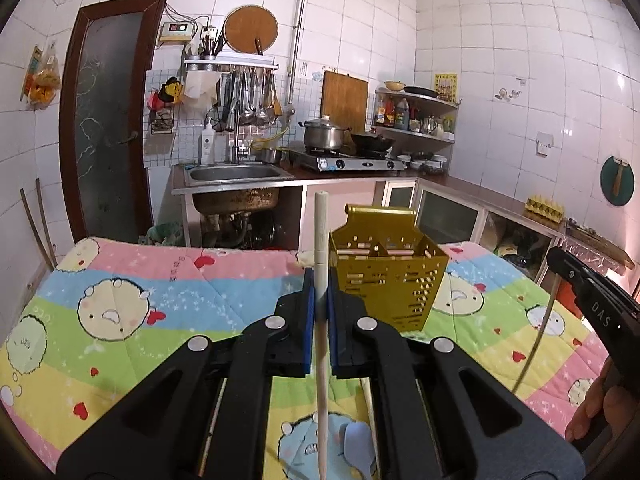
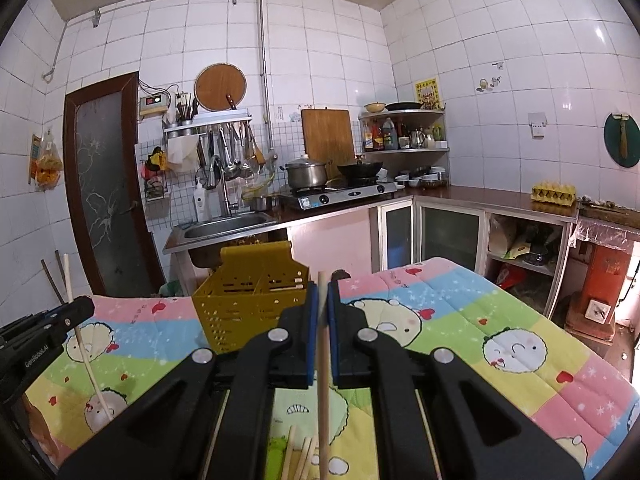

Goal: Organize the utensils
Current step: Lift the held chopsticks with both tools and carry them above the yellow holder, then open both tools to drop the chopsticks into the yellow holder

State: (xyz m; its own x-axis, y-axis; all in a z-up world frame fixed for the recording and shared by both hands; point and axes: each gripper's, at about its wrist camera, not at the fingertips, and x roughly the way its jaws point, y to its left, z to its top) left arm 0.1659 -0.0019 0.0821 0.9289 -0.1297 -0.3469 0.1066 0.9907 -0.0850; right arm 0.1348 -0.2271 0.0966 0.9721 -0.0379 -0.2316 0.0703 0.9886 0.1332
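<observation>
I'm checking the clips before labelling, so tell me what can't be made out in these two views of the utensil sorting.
- Left wrist view: the lower end of the pale stick held in the left gripper is cut off by the bottom edge.
- Right wrist view: the lower end of the chopstick held in the right gripper runs off the bottom edge.
- Both views: the inside of the yellow holder is hidden by its walls.
- Left wrist view: the spoon is partly covered by the gripper body.

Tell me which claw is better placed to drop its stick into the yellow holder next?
Probably the left claw: its pale wooden chopstick stands right beside the yellow perforated metal holder. The right claw also grips a stick.
</observation>
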